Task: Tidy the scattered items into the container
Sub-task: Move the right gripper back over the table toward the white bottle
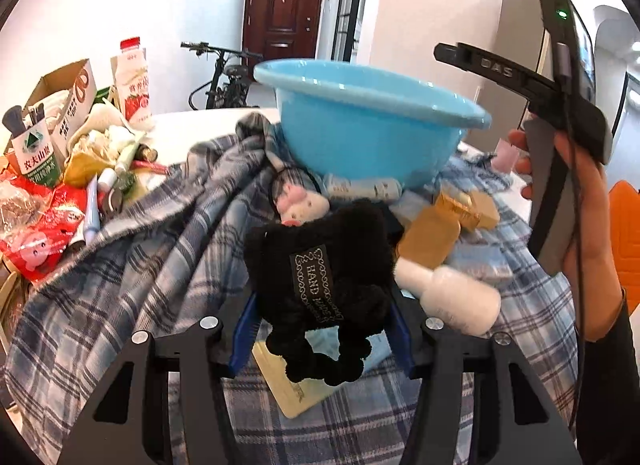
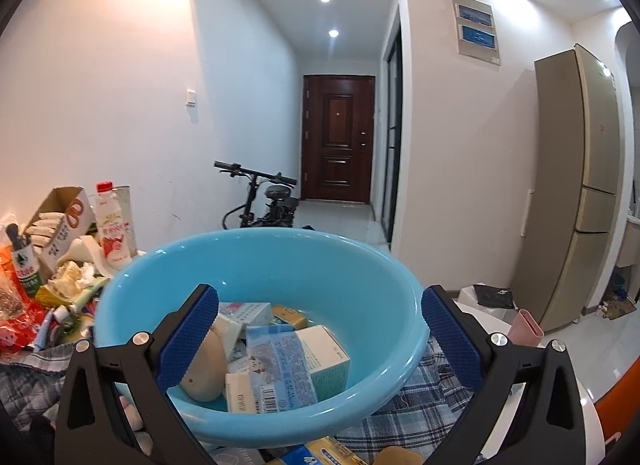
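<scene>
The right gripper (image 2: 320,339) is seen with its blue-padded jaws spread wide above the light blue basin (image 2: 372,369). Nothing is held between them. Inside the basin, small boxes (image 2: 326,357), a blue packet (image 2: 280,369) and a beige rounded item (image 2: 206,369) are piled together. The basin is set on a plaid cloth (image 2: 408,401). A heap of clutter (image 2: 52,285) is seen to the left, beside a milk bottle (image 2: 112,229).

The left gripper (image 1: 320,329) has its blue pads closed on a black scrunchie (image 1: 320,289). The right gripper (image 2: 320,341) hangs with fingers spread wide, holding nothing.
</scene>
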`<state>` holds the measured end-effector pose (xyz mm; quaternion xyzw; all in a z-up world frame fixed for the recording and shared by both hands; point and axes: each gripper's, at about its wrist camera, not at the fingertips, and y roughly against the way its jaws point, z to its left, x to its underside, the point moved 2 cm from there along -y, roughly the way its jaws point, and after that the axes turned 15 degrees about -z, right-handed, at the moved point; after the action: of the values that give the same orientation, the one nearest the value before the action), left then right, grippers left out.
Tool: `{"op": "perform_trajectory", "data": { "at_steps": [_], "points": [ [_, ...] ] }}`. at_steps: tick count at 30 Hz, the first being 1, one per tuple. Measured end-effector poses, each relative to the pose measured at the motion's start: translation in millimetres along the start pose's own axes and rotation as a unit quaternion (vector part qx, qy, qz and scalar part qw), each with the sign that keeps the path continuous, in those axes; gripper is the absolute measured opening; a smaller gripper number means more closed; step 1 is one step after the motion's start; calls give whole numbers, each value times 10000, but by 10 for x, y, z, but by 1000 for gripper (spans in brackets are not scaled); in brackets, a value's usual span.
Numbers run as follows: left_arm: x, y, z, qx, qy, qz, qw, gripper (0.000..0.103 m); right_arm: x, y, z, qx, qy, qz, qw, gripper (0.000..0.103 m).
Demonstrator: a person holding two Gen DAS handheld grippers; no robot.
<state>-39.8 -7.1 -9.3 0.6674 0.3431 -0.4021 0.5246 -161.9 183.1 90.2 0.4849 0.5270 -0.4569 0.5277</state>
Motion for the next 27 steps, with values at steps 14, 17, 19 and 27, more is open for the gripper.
{"op": "perform_trajectory", "data": {
  "at_steps": [14, 17, 19, 27],
  "points": [
    [-22, 26, 121, 14, -14, -448, 9990, 55, 103, 806, -115, -567, -646, 1291, 9879, 103],
    [-5, 26, 118, 72, -2, -412, 9991, 55, 449, 1087, -1, -812, -574, 1815, 9783, 103],
    [0, 32, 113, 98, -27, -417, 9991, 55, 643, 1228, 108, -1003, -386, 2008, 9737, 103],
    [16, 12, 128, 163, 30, -323, 9993, 55, 1048, 1293, 345, -2037, -47, 2544, 9454, 103]
  ]
}}
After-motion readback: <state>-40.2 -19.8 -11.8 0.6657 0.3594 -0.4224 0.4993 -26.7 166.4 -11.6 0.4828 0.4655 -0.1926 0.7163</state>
